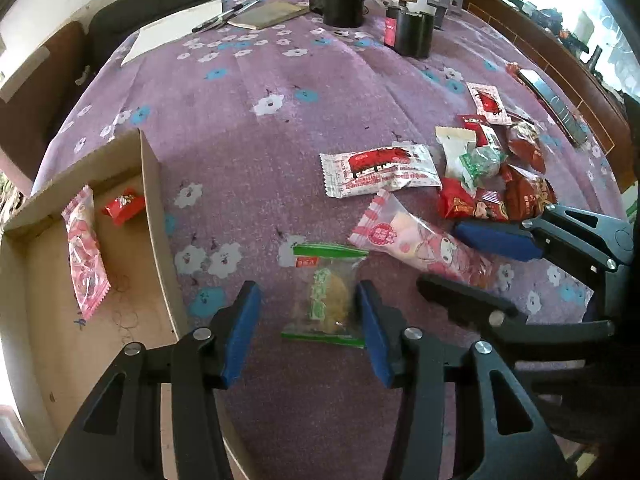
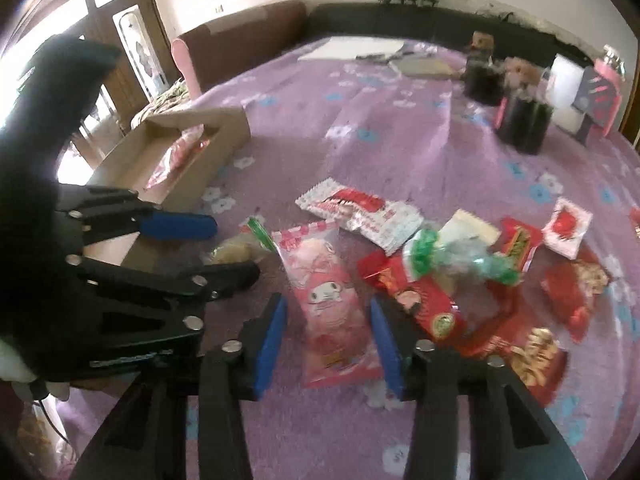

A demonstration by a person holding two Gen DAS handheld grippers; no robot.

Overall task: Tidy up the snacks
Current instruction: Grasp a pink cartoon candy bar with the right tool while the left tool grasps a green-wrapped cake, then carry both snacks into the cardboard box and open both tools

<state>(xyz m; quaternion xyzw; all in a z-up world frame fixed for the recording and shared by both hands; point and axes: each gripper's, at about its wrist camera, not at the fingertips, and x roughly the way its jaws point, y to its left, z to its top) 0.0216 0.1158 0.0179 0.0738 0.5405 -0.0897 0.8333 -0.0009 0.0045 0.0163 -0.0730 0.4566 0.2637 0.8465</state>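
Left tongs (image 1: 308,320): spread apart, one blue pad on either side of the green-edged cookie packet (image 1: 326,294). The right pad sits at the packet's edge; contact cannot be confirmed. Nothing is clamped.
Right tongs (image 2: 329,338): spread apart, straddling the pink cartoon packet (image 2: 328,300). Nothing is clamped.
Cookie packet position: flat on the purple floral cloth (image 1: 280,128) of the worktop, just right of the cardboard box (image 1: 156,216).
Pink packet position: flat on the cloth, between the cookie packet and the snack pile (image 1: 492,168), touching or overlapping the pile's nearest red wrapper (image 2: 416,300).
Box contents: one pink packet (image 1: 84,248) and one small red sweet (image 1: 123,205) already inside.
Cookie packet handling: judged light. Clear film is likely slippery, and the biscuit inside probably cracks under a hard squeeze. Take hold across the narrow width at mid-body with modest pressure.
Pink packet handling: judged light and puffy with soft contents. The film should yield and crinkle. Grip mid-body across the width; the flat crimped ends are thin and may slide out.
Risk: glossy film lying flat gives little edge to catch, so the pads may skate over the top instead of closing on the sides.
Far items: notebook (image 1: 268,14), pens and dark cylinders (image 1: 412,32) stand well apart from the snacks.
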